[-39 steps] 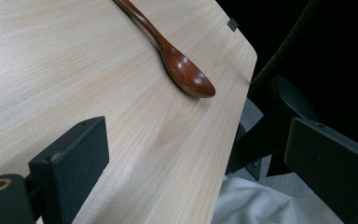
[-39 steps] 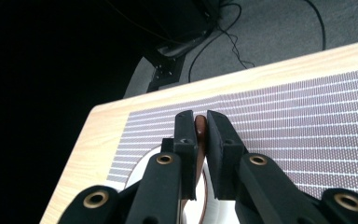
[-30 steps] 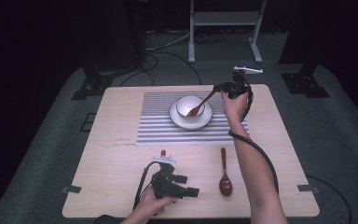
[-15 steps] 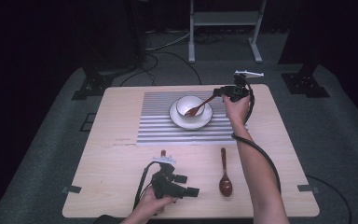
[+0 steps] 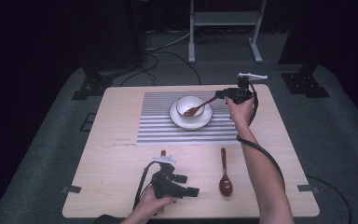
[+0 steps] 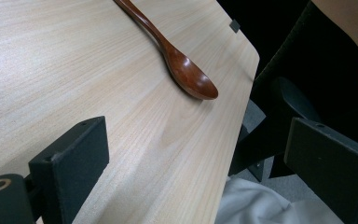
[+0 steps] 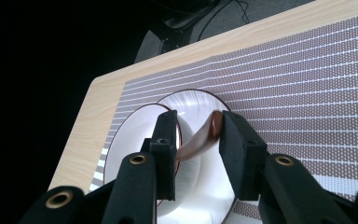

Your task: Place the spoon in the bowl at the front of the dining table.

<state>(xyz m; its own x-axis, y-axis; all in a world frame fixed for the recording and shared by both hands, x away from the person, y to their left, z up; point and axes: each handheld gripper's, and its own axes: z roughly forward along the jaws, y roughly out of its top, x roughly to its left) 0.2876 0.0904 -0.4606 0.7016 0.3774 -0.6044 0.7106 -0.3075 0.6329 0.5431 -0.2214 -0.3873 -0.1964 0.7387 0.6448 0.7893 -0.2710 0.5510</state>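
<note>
A white bowl (image 5: 189,103) stands on a white saucer (image 5: 191,123) on the striped placemat (image 5: 168,130). A brown wooden spoon (image 5: 199,108) leans in the bowl with its handle sticking out to the right. My right gripper (image 5: 221,94) is at that handle. Its jaws have just been opening, and the spoon handle (image 7: 193,147) lies loose between them, over the bowl (image 7: 193,100). My right gripper (image 7: 196,128) is open. A second brown spoon (image 5: 224,172) lies on the bare table. My left gripper (image 5: 189,184) rests near the front edge, open and empty, pointing at that spoon (image 6: 182,65).
The wooden table (image 5: 116,163) ends just right of my left gripper (image 6: 200,135), with white cloth and dark floor below its front edge. A metal stand (image 5: 223,18) is on the floor behind the table, with cables lying near it.
The right hand has shifted slightly to the right of the bowl. The spoon stays leaning in the bowl. The left hand and gripper have not moved.
</note>
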